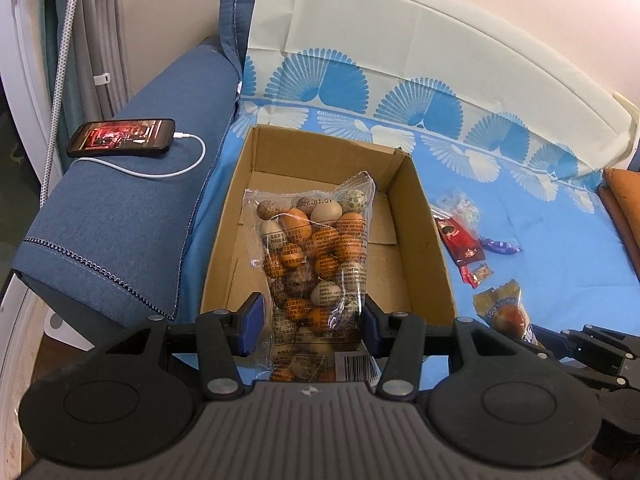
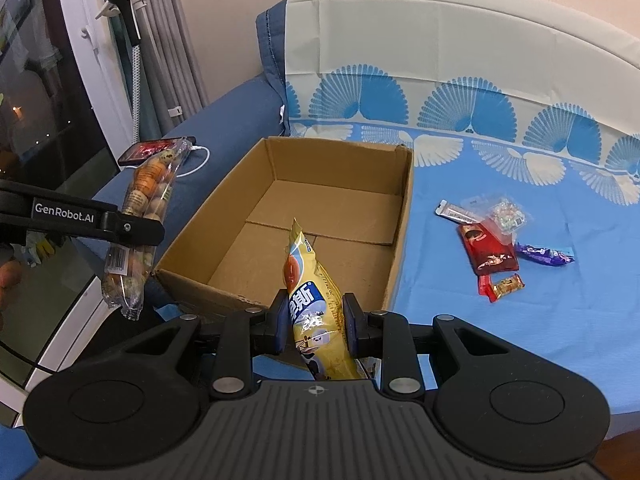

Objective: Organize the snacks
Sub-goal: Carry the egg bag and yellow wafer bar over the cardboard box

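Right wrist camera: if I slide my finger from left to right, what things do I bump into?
Clear bag of egg-shaped candies → cardboard box → red snack packet → purple candy wrapper.

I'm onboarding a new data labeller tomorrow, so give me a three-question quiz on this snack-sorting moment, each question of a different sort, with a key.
1. True or false: the cardboard box already has snacks lying on its floor.
2. Multiple choice: what does the left gripper hold? A) a purple candy bar B) a clear bag of egg-shaped candies C) a phone
3. Fill in: the right gripper is shut on a ____ snack packet, while the red packet lies on the blue cloth beside the box.

Key: 1 false, the box floor is bare; 2 B; 3 yellow.
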`<state>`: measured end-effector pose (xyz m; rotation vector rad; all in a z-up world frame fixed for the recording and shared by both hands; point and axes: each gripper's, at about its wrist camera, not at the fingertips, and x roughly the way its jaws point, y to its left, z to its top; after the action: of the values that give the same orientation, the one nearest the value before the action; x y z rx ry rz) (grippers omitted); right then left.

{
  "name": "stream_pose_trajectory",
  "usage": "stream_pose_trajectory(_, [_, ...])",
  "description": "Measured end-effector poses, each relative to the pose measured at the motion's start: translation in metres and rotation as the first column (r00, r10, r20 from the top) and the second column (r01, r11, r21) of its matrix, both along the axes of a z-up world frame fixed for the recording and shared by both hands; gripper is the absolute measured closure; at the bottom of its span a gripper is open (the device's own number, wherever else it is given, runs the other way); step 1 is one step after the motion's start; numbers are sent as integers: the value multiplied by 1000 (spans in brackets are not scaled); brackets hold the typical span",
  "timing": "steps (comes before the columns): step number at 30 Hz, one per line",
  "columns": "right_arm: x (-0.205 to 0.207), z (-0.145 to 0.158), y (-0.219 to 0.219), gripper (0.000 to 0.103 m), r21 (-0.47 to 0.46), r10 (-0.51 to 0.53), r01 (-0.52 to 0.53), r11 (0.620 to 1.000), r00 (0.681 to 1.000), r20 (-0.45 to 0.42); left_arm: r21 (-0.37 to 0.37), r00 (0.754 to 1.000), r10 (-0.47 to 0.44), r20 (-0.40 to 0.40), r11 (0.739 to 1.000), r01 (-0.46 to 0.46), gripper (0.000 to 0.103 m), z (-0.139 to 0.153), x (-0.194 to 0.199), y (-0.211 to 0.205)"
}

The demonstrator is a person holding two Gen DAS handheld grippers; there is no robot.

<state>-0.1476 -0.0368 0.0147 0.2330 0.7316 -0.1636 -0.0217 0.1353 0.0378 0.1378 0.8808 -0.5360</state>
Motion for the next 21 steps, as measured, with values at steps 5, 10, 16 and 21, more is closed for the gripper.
stream_pose_trajectory(5, [8,0,-4,74,-8,-6,6,1000,1000,-4,4,1000,1,-7,1000,-1,48,-3,7,-6])
stream_pose_trajectory(10, [20,0,-11,74,-12,-13,13,1000,1000,-4,6,1000,4,-13,1000,-4,48,-7,16,-11])
stream_pose_trajectory(16, [39,-1,-17,74,-9,-12,12,1000,1000,-5,11,1000,0,-13,1000,0,48,-8,30,-21])
stream_pose_trajectory(21, [58,-6,-21,74,2,-1,1,1000,1000,-16,20,1000,-5,-22,1000,5,48,-12,45,-32])
